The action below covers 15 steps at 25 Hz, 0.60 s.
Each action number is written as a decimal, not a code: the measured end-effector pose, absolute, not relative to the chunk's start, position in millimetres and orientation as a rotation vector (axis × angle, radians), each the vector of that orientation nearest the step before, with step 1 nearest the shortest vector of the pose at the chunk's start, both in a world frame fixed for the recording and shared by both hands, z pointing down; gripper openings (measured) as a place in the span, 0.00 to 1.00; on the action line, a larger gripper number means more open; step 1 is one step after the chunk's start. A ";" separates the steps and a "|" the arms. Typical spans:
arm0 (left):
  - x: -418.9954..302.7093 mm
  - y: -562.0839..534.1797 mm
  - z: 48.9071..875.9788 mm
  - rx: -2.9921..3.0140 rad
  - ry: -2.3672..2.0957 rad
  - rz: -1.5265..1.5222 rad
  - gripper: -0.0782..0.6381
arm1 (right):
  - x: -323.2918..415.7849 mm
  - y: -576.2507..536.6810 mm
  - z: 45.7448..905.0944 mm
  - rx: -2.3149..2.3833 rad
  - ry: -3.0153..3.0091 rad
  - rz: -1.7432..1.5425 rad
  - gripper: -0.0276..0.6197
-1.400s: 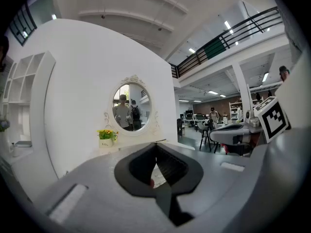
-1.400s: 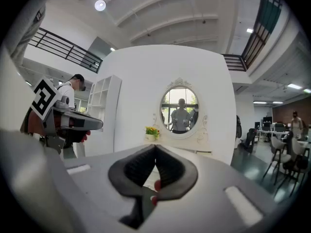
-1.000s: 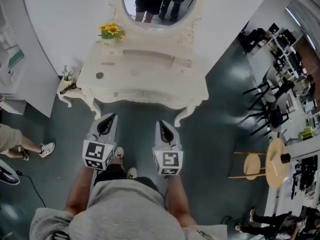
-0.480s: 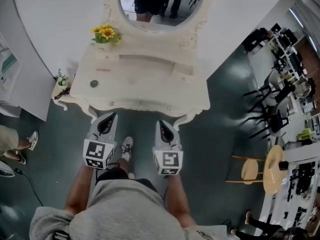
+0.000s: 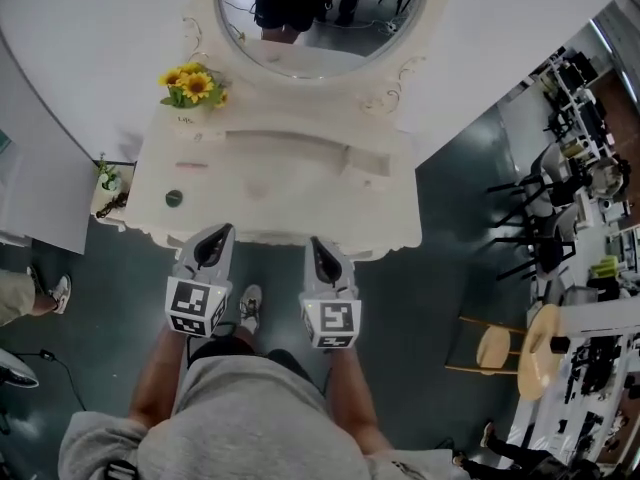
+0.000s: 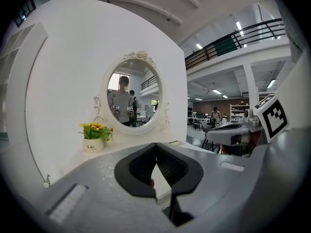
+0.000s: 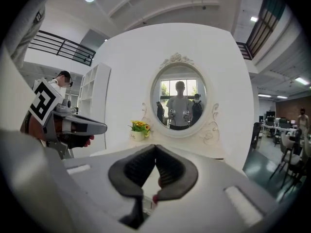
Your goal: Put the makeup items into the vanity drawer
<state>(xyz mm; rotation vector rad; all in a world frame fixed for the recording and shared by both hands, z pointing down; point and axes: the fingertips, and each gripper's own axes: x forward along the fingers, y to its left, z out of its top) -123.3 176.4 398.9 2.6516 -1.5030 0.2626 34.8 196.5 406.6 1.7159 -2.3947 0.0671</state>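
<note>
Dark grey-green floor before a curved white wall; black chairs stand in an open work area to the right.

Nearest, the person holds both tools level and side by side above one shoe. The left gripper has its fingers together at the tips with nothing between them. The right gripper is the same: fingers together, empty. Both sets of tips reach the front edge of the cream bench. The drawer front cannot be seen from above, so its state cannot be told.

On the bench top, left part, lies a small dark round item, just beyond the left gripper and apart from it. Behind it lies a thin pinkish stick. Both are too small to identify further.

A low raised ledge runs along the rear of the top. At the back left corner a white pot holds yellow sunflowers, upright.

Beside the bench, left, a small stand carries a little plant.

Farthest, the oval mirror reflects standing people.
</note>
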 end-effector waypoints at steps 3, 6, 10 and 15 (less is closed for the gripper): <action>-126.5 145.1 404.2 2.636 -1.501 0.268 0.12 | 25.5 162.1 410.8 1.686 -2.404 0.080 0.05; -133.7 118.8 411.1 2.610 -1.503 0.275 0.12 | 14.4 131.7 418.3 1.645 -2.420 0.098 0.05; -142.7 90.0 424.1 2.575 -1.499 0.294 0.12 | 0.5 96.5 430.6 1.585 -2.428 0.120 0.05; -155.0 58.9 447.2 2.521 -1.499 0.325 0.12 | -20.0 60.9 454.9 1.494 -2.431 0.180 0.05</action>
